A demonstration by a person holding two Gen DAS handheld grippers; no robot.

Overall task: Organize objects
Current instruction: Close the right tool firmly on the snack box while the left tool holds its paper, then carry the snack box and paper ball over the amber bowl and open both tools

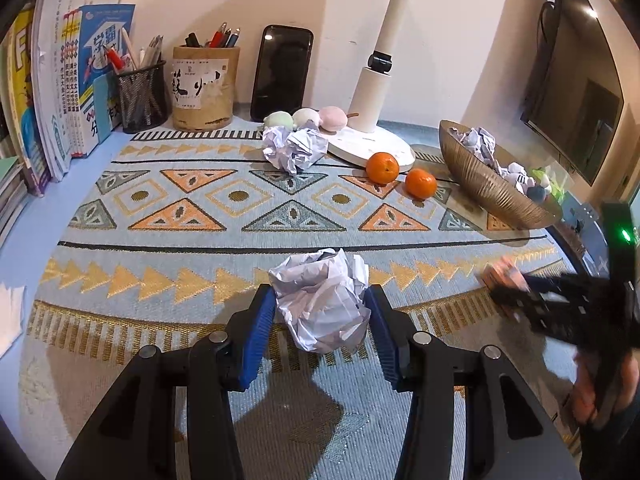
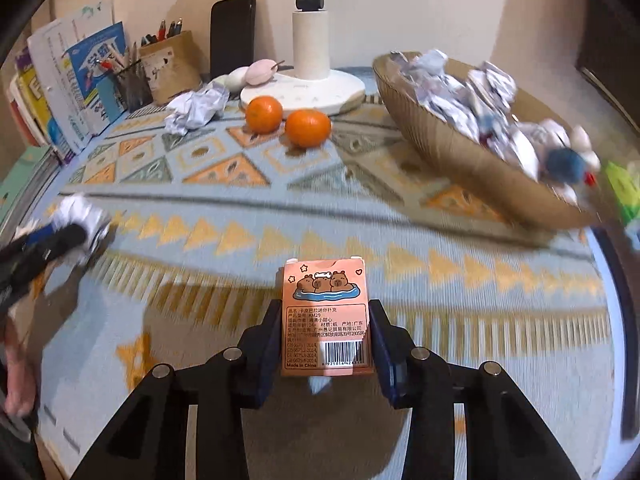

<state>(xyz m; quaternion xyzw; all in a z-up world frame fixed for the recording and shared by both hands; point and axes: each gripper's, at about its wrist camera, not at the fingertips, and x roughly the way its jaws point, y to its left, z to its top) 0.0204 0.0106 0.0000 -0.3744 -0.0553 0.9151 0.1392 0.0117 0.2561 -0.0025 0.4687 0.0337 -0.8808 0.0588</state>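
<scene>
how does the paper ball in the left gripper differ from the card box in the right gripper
The paper ball is white, crumpled and irregular; the card box is pink, flat-sided and printed with cartoon animals and a barcode. The ball bulges past the blue pads; the box sits straight between them. Both are clamped above the patterned cloth.

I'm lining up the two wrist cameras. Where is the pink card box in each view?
Left wrist: pink card box at the right edge, blurred, in the right gripper.
Right wrist: bottom centre, between the gripper's fingers.
Shared landmark: the two oranges by the lamp base.
</scene>
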